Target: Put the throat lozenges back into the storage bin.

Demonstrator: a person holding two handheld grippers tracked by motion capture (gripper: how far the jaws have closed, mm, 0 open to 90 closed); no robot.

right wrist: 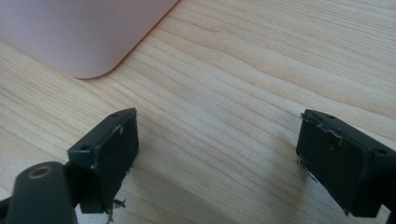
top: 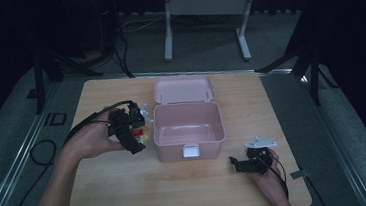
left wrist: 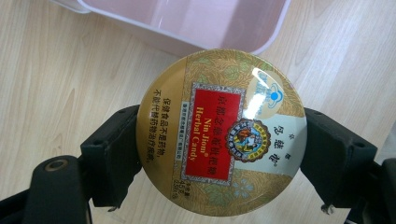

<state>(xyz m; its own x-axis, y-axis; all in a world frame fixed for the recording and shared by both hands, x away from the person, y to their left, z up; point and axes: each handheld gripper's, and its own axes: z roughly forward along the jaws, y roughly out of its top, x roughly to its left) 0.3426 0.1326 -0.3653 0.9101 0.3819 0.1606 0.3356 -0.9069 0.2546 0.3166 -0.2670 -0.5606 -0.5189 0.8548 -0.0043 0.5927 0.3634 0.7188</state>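
Note:
A round gold candy tin [left wrist: 219, 133] with a red label sits between the two black jaws of my left gripper [left wrist: 219, 154], which press on its rim from both sides. From above, that gripper [top: 133, 132] hovers just left of the open pink box [top: 188, 127], the tin [top: 143, 134] peeking out beneath it. My right gripper [top: 241, 164] rests low over the table to the right of the box's front corner; its jaws [right wrist: 215, 158] stand wide apart with bare wood between them.
The box's lid [top: 184, 89] lies folded back behind it, and a white latch [top: 191, 151] is on the front wall. The wooden table [top: 179, 193] ends close behind the right hand. Cables trail off the left edge.

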